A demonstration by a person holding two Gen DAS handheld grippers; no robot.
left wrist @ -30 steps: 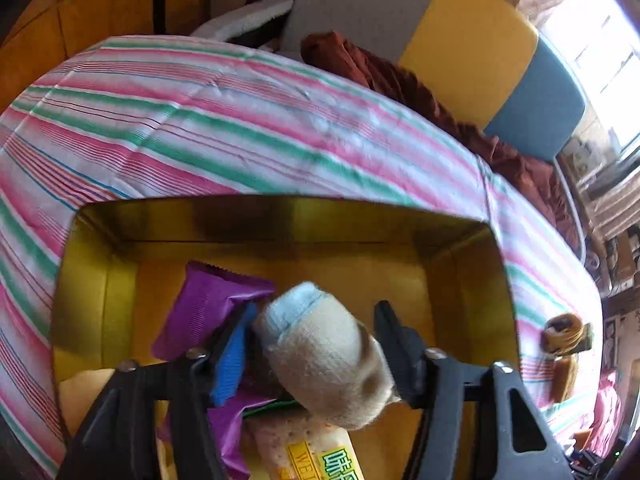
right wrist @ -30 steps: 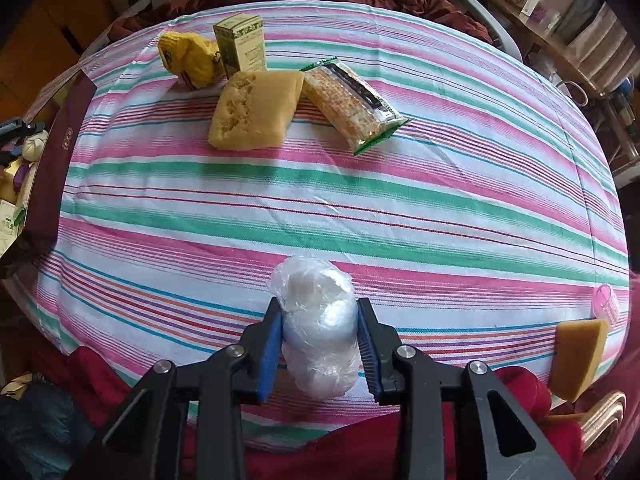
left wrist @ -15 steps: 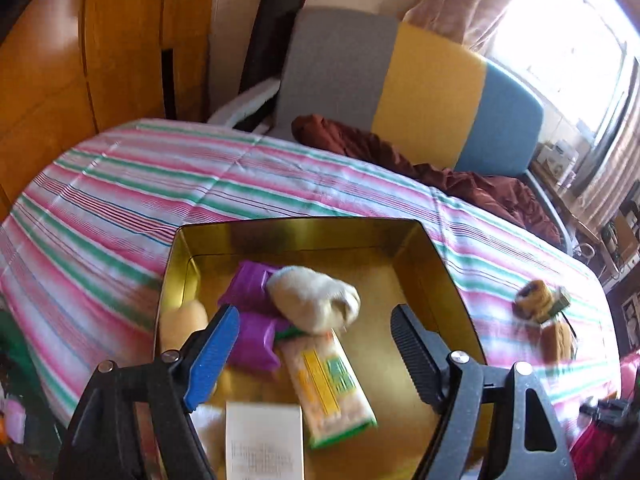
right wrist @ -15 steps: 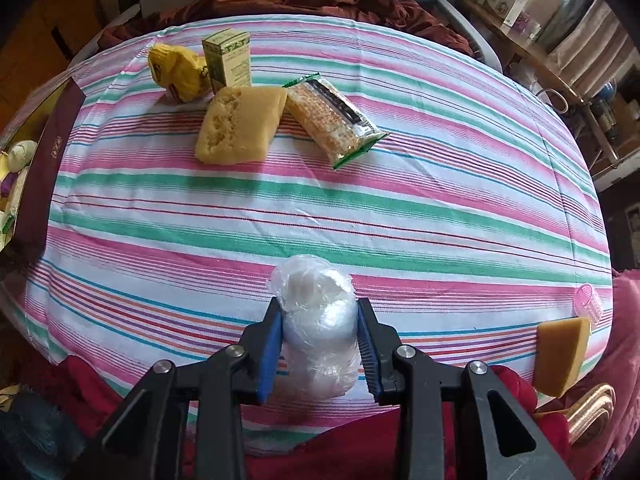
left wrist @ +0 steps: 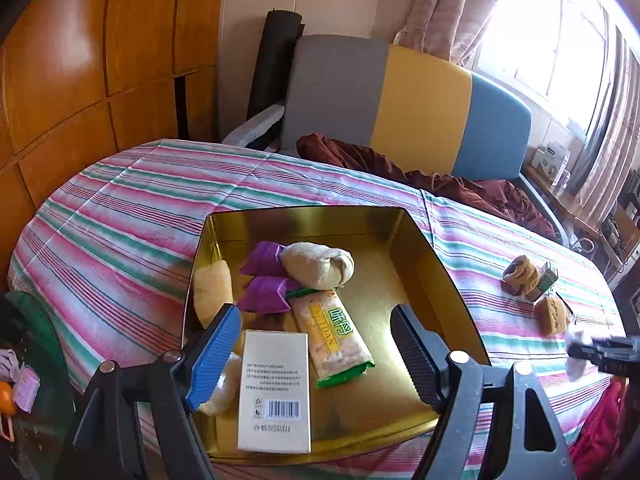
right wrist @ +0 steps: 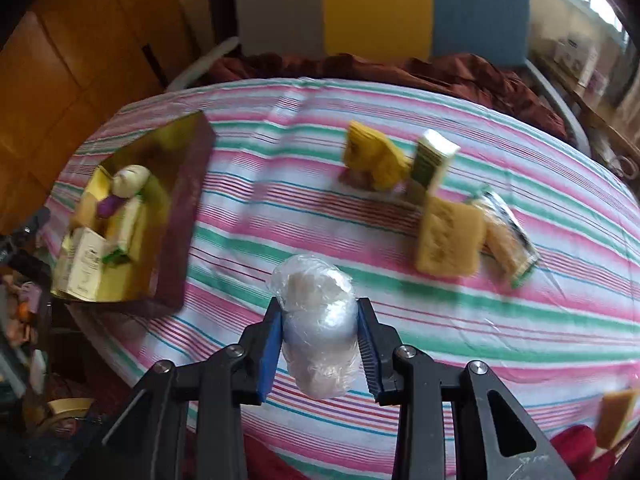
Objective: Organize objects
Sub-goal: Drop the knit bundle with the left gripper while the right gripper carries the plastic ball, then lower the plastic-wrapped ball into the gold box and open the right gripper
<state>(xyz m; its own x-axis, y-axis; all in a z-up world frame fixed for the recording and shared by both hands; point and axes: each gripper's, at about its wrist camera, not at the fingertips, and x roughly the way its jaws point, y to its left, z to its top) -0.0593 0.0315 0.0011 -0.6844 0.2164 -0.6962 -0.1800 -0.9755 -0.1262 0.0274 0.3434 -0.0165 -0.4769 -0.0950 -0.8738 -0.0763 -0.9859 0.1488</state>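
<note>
Nearest the left wrist camera, the left gripper (left wrist: 316, 320) hangs above the near edge of the shallow gold-lined metal tin (left wrist: 432, 272), its jaws spread wide and just starting to close, gripping nothing; only the tin's contents show through the gap. A second ago these jaws were down inside the tin around the rolled beige sock (left wrist: 320, 266). Now the sock lies free in the tin's far half, resting on the two purple foil packets (left wrist: 266, 294), and the gripper has pulled up and back, so that item looks delivered. Also in the tin are a white cardboard box with a barcode (left wrist: 276, 388) at the near edge and a clear packet of crackers with green ends (left wrist: 332, 336) in the middle. In the right wrist view, the right gripper (right wrist: 320, 308) is pressed onto a white bundle wrapped in crinkled clear plastic (right wrist: 316, 288), pinched at its sides and carried clear of the pink-and-green striped tablecloth (right wrist: 440, 320). A moment earlier it was held low over the table's near edge; now it is raised and turned so the tin appears at the table's left edge, which suggests the bundle goes there next. Towards the far right of the table, well apart from the tin, wait a yellow sponge block (right wrist: 448, 236), another cracker packet (right wrist: 508, 236), a small green-and-white carton (right wrist: 432, 164) and a yellow knitted lump (right wrist: 372, 156), all blurred.
</note>
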